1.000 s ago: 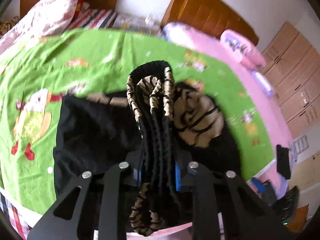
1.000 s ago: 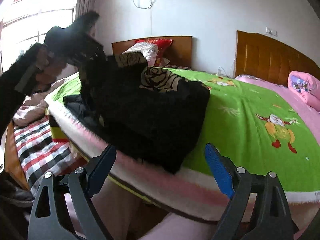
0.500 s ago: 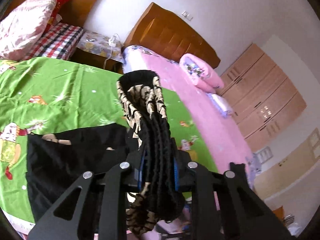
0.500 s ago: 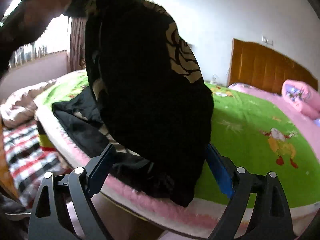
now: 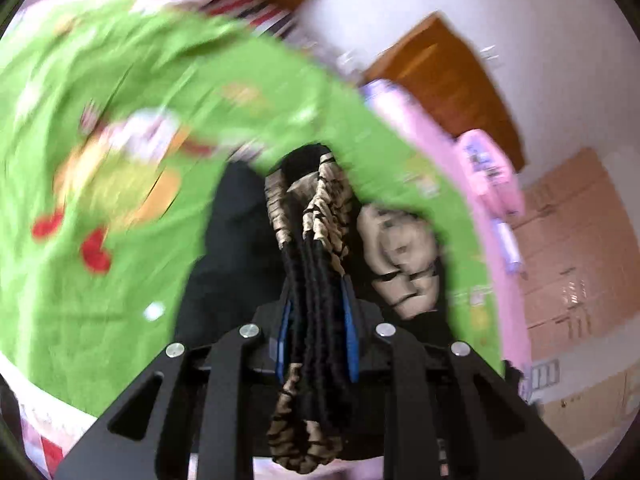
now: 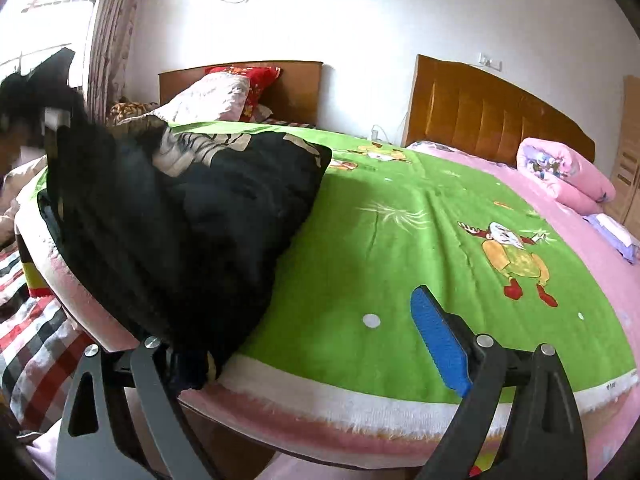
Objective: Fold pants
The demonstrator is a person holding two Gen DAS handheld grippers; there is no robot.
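Clamped between the blue pads of my left gripper (image 5: pixel 316 320), a bunched black-and-tan waistband of the pants (image 5: pixel 312 248) stood gathered in pleats, while my right gripper (image 6: pixel 312 344) hung with its fingers spread wide and nothing between them. From that pinch the pants (image 6: pixel 180 216) sloped down in a dark heap onto the near corner of the green cartoon blanket (image 6: pixel 420 248), their lower edge draped over my right gripper's left finger. Beyond lay a rolled pink quilt (image 6: pixel 564 172) beside a wooden headboard (image 6: pixel 492 112).
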